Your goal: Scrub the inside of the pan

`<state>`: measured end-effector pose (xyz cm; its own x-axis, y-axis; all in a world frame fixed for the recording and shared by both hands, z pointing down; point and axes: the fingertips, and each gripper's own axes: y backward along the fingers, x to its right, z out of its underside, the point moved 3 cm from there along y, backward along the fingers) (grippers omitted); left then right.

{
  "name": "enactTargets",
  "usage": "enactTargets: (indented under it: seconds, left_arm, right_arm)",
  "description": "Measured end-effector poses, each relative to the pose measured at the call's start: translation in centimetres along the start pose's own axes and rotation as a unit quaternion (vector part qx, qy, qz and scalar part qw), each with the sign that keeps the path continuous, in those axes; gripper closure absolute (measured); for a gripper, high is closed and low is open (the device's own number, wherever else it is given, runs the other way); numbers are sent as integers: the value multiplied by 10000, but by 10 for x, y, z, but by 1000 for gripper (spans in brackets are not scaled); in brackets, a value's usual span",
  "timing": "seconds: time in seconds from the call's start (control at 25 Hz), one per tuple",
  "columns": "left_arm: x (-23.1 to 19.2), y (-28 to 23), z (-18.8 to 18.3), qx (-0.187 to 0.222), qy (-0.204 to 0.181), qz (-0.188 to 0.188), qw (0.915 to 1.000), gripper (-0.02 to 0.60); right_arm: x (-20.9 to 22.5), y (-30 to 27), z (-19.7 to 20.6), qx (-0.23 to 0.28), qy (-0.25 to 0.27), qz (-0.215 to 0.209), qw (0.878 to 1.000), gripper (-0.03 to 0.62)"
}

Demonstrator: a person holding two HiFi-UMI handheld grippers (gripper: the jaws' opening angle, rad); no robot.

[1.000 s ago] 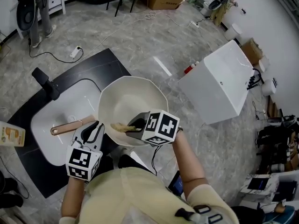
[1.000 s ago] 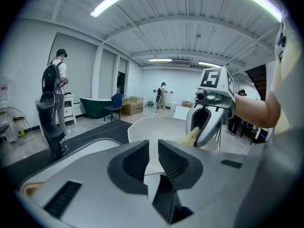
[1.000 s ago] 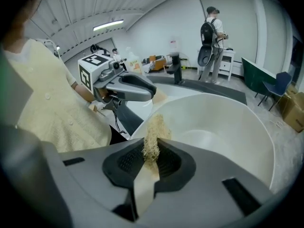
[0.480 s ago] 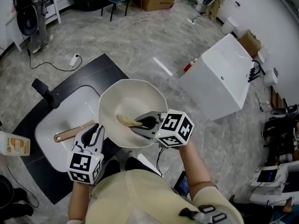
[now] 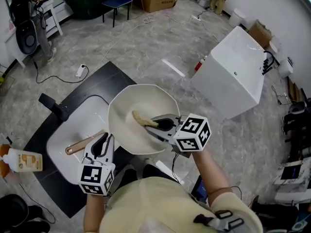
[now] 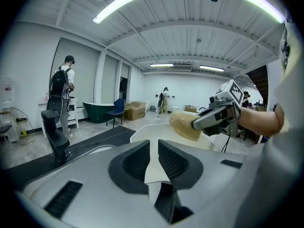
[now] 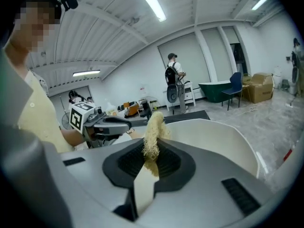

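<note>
A cream pan (image 5: 130,111) with a wooden handle (image 5: 80,145) is held above the sink. My left gripper (image 5: 104,140) sits at the pan's near left edge, where the handle joins, with its jaws shut on the pan (image 6: 159,133). Inside the pan, my right gripper (image 5: 155,124) is shut on a tan scrubbing sponge (image 5: 142,119). The sponge (image 7: 153,129) sticks up from between the right jaws, over the pan's inner wall (image 7: 223,139). In the left gripper view the sponge (image 6: 185,125) hangs over the pan's middle.
A white sink (image 5: 70,130) is set in a black counter (image 5: 104,79), with a black faucet (image 5: 53,107) at its far left. A soap bottle (image 5: 22,160) lies at the left edge. A white cabinet (image 5: 233,72) stands to the right. People stand far off.
My right gripper has carried the sponge from the pan's near side toward its middle. The left gripper has kept its hold on the pan.
</note>
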<state>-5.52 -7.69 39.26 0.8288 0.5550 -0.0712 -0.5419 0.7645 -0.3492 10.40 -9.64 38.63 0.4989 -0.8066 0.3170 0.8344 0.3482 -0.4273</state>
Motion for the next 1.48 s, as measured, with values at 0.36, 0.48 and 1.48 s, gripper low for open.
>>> enactTargets:
  seconds: [0.36,0.48,1.48]
  left_arm:
    - [-3,0,-1,24,67,-17,10000,536]
    - [-3,0,0,3,58,-24,10000,536]
    - [-1,-5,5,-213,43,-17,9998,537]
  right_arm:
    - [10,7,1,538,-873,130,9946,539]
    - [11,8,1,659,-985,149,9928,542]
    - [13,1,7,573,-1055,202,9926,542]
